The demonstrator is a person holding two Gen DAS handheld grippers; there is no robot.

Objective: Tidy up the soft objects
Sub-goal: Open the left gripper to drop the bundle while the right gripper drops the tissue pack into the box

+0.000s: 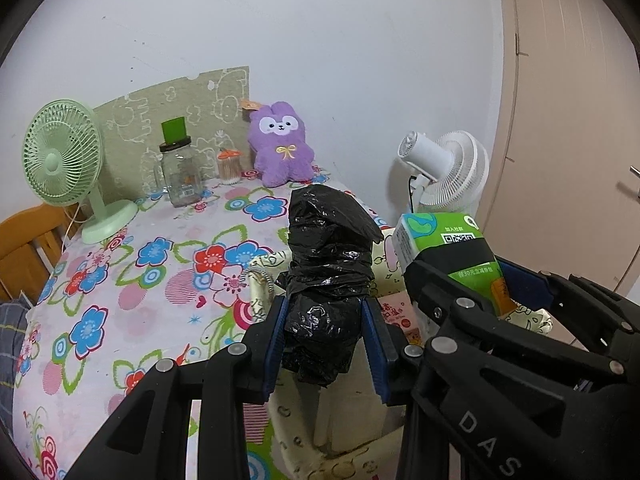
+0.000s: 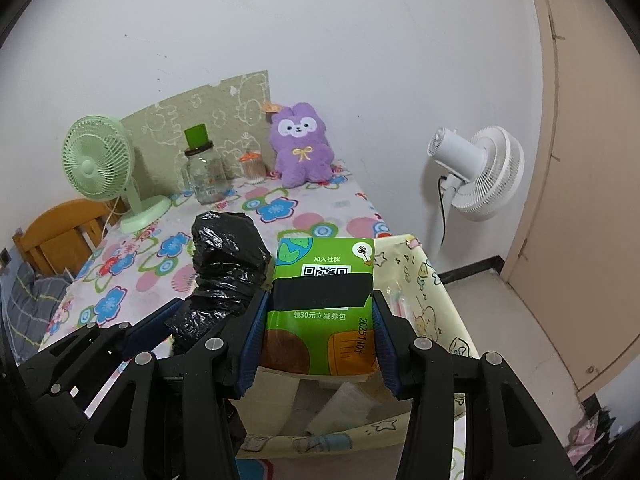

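Note:
My left gripper is shut on a roll of black plastic bags and holds it upright over a cream fabric bin at the table's near right corner. My right gripper is shut on a green tissue pack with a black band, held over the same bin. The pack also shows in the left wrist view, and the black roll in the right wrist view. A purple plush rabbit sits at the back of the table against the wall.
The table has a flowered cloth. On it stand a green desk fan, a glass jar with a green lid and a small cotton-swab jar. A white floor fan stands right of the table. A wooden chair is at left.

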